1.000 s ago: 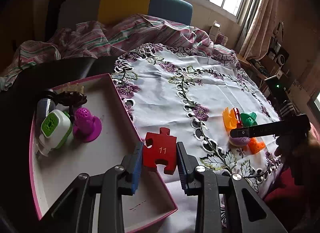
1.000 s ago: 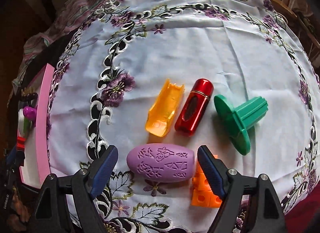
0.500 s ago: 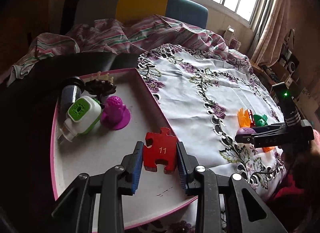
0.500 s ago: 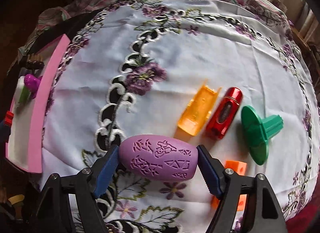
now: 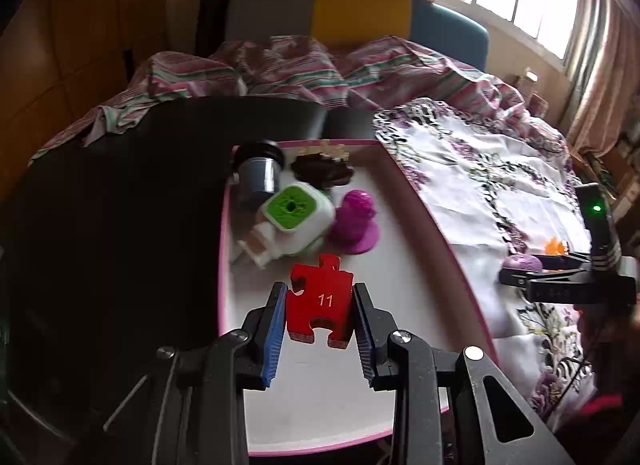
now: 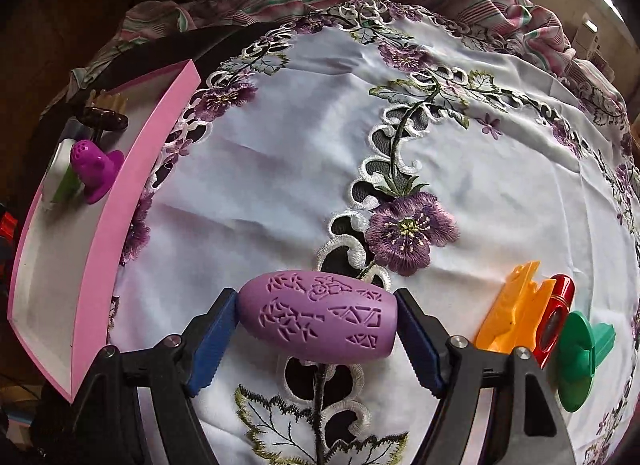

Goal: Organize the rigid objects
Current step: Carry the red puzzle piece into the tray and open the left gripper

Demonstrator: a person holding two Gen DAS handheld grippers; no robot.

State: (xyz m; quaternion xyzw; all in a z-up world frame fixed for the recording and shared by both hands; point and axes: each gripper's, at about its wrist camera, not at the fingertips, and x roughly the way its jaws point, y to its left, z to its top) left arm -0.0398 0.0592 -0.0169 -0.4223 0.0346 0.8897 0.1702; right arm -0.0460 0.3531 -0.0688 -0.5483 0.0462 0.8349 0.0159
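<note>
Over the last second the biggest change was in where both loads hung. The pink-walled tray (image 5: 424,209), sitting at the tabletop's dark edge beside the embroidered cloth (image 6: 460,137), had slid fully under the left tongs (image 5: 320,311): a second earlier they carried the red puzzle piece (image 5: 320,305) above the tray's wall by the cloth, and by this moment the piece hung over the tray's white floor, close behind the green-and-white block (image 5: 294,219) and the magenta stamp (image 5: 354,221). That put the drop within reach, I judged, with only a lowering and a release left for this item.

The right tongs (image 6: 316,327) had changed more. A second before, their pads stood apart on either side of the purple egg-shaped piece (image 6: 316,315) as it lay on the cloth; here they were clamped on its two ends, wide but gripping, and it appeared lifted clear and carried toward the tray side. The orange scoop (image 6: 516,313), red tube (image 6: 558,311) and green stamp (image 6: 580,359) lay behind, touching one another, near the cloth's near right edge.

The left tongs held narrow on the puzzle piece's flat sides, its "11" facing the camera. The purple piece lay crosswise between the right pads, well apart from the tray's wall, so a fair carry remained.
</note>
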